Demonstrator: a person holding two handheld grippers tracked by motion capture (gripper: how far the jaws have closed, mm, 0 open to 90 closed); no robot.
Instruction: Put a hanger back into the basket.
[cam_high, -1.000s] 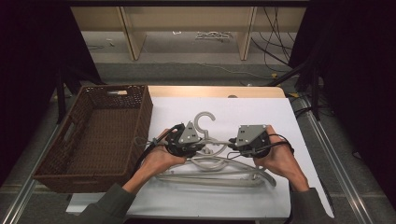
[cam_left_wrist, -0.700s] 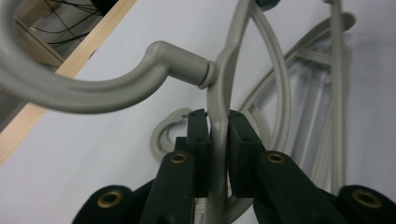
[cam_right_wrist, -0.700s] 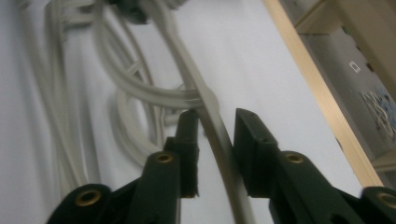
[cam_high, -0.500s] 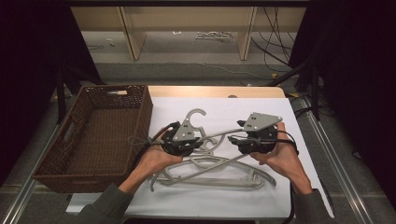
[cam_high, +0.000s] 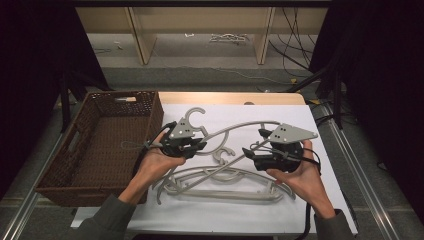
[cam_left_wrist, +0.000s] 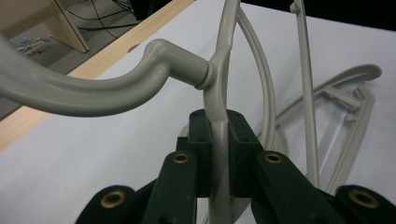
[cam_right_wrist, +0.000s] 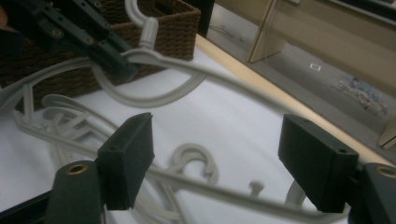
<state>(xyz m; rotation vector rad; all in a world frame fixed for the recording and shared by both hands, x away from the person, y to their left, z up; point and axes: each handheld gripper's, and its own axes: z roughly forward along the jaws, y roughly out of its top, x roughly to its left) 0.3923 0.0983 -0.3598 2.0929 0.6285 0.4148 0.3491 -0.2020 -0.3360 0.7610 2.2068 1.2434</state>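
Note:
A grey plastic hanger (cam_high: 240, 126) is raised off the white table, hook (cam_high: 192, 114) pointing to the back. My left gripper (cam_high: 200, 146) is shut on it just below the hook; in the left gripper view the pads (cam_left_wrist: 201, 140) clamp the thin grey arm (cam_left_wrist: 218, 140). My right gripper (cam_high: 250, 152) is open, and its jaws have just been opening. In the right gripper view the pads (cam_right_wrist: 130, 158) stand wide apart, and a hanger bar (cam_right_wrist: 210, 189) crosses low between them untouched.
Several more grey hangers (cam_high: 225, 185) lie in a heap on the white sheet (cam_high: 300, 210) in front of the hands. A brown wicker basket (cam_high: 50, 175) stands at the table's left, close to the left hand. Wooden shelf legs stand beyond the far edge.
The right gripper's jaws have spread wide and let go of the hanger. Both hands have risen slightly, and the hanger has lifted with the left gripper.

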